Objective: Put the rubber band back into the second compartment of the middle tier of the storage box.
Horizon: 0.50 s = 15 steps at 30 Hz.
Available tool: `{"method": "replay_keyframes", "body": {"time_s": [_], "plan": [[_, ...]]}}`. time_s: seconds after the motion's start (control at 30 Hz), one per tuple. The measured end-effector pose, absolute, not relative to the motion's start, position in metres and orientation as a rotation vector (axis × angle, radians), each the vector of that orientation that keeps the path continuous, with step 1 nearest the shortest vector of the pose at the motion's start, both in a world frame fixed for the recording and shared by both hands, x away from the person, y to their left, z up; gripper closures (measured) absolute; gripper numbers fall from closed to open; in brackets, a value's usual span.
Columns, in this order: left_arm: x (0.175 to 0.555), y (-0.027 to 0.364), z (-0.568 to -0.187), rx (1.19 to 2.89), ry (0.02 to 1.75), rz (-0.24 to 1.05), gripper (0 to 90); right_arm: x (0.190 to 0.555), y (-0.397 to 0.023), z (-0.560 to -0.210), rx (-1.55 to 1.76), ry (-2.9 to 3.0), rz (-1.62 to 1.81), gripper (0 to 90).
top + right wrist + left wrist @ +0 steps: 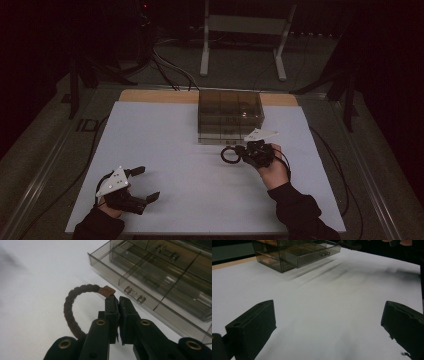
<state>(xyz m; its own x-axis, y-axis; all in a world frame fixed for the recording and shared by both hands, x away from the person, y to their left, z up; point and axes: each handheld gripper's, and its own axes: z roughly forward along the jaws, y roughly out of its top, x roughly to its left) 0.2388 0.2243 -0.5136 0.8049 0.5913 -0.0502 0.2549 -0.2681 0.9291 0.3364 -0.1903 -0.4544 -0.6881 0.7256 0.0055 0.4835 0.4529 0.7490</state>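
A dark braided hair tie (229,154) with a small brown tag (107,290) hangs from my right gripper (241,150), right of the table's centre. In the right gripper view the jaws are shut on the hair tie (70,312) just below the tag, and the loop curves out to the left of the gripper (118,300). Just beyond stands a smoky clear drawer box (230,115) (155,277), with one handled drawer (135,293) pulled out a little. My left gripper (148,183) rests near the front left, jaws wide apart over bare white surface (329,322).
A white sheet (200,200) covers the wooden table, and the drawer box (297,252) sits at its back middle. Behind the table stand a white metal frame (245,25) and floor cables (170,70). Cables also trail along both table sides.
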Motion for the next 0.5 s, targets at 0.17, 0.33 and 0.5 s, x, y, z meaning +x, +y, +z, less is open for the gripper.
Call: {"method": "replay_keyframes", "body": {"time_s": [0.17,0.33,0.5], "plan": [[0.239,0.225,-0.513,1.854,0.646,0.368,0.4,0.339,-0.189,-0.450,1.026,2.387,1.085,85.7],[0.239,0.225,-0.513,1.853,0.646,0.366,0.4,0.341,-0.188,-0.444,1.022,2.375,1.091,85.7],[0.239,0.225,-0.513,1.851,0.649,0.365,0.4,0.345,-0.188,-0.439,1.020,2.360,1.098,85.7]]}}
